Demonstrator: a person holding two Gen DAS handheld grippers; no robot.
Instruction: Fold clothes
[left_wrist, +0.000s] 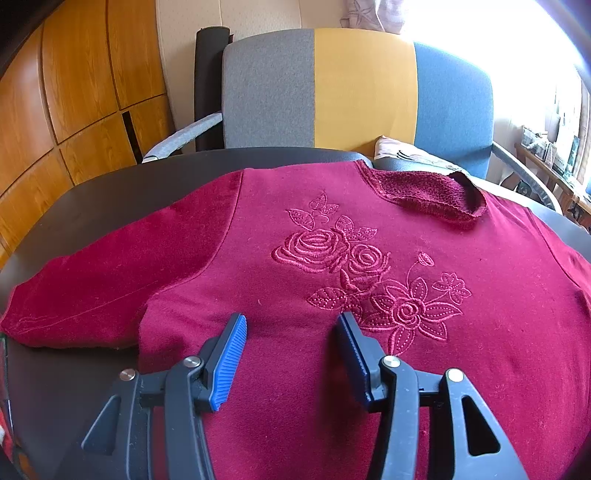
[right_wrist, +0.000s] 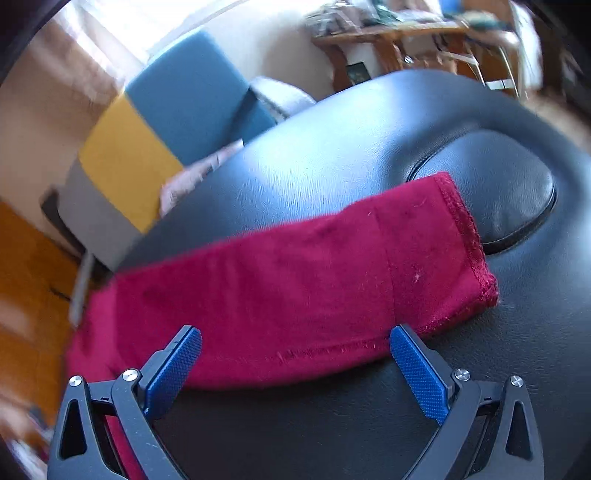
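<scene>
Two grippers hover over one dark red sweater (left_wrist: 332, 258) spread front-up on a black padded table (left_wrist: 110, 192). At the left gripper (left_wrist: 291, 321) the blue-padded jaws stand apart with nothing clamped between them, poised over the lower body of the garment just near of the embroidered roses and flowers (left_wrist: 369, 280); whether the tips touch the cloth cannot be told. Beyond that embroidery the neckline (left_wrist: 436, 199) lies at the far right, its collar partly turned to show the fleecy inside, and the left sleeve (left_wrist: 92, 288) stretches out flat to the left, its cuff close to the table's left edge. At the right gripper (right_wrist: 295, 336) the jaws are spread wide and hold nothing; they straddle the near edge of the other sleeve (right_wrist: 295, 280), which lies across the table with its hemmed cuff (right_wrist: 472, 258) to the right, just beside an oval cushion (right_wrist: 509, 192) let into the table top. This view is blurred toward its edges. Past the far edge of the table stands a chair (left_wrist: 362, 88) with a back in grey, yellow and blue panels, wooden cabinet doors (left_wrist: 74, 110) lie to the far left, and a cluttered wooden shelf (right_wrist: 406, 33) shows at the far right.
</scene>
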